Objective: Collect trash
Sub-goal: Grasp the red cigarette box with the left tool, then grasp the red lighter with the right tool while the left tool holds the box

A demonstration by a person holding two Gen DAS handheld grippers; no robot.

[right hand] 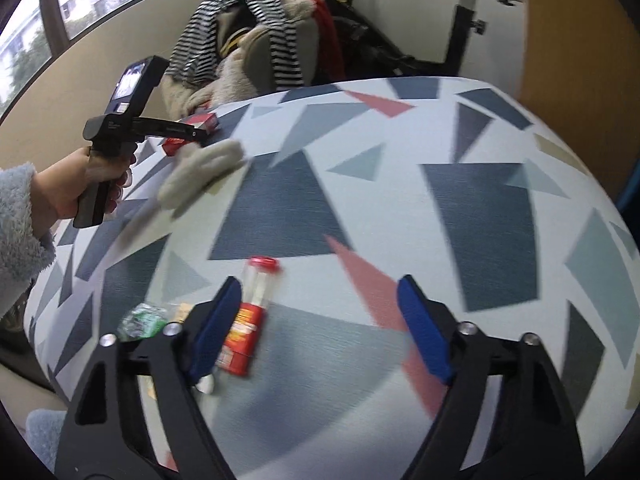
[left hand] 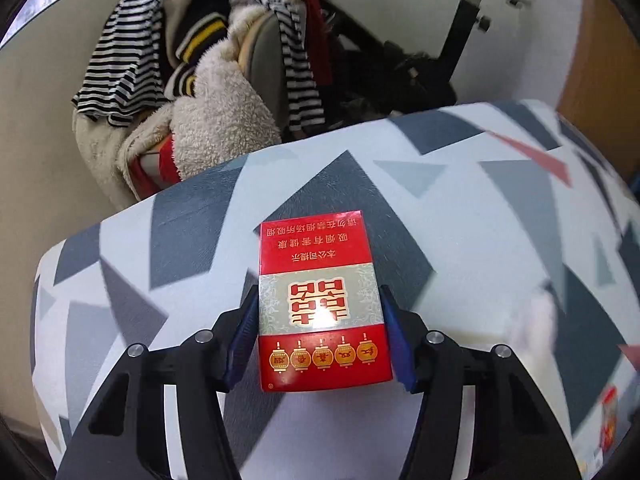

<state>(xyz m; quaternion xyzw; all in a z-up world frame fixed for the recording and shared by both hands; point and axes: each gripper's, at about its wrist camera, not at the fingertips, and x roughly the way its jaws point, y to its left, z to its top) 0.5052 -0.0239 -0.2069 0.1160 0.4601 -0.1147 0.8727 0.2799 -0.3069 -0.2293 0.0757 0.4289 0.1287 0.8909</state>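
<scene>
While the left gripper (left hand: 322,336) is closing its blue pads against both sides of the red cigarette pack (left hand: 320,300) lying on the patterned counter (left hand: 480,208), the right gripper (right hand: 320,328) is hanging partly open and empty, a red-capped tube (right hand: 250,312) lying just beside its left finger.

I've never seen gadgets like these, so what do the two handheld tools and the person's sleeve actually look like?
Each tool is matte black plastic with two angular fingers, silver round bolts at the pivots and flat blue pads on the inner faces: right tool, left tool. From the side, the left tool has a black pistol-style handle and a small lit screen on top. The fluffy pale grey-blue fleece sleeve looks thick.
</scene>
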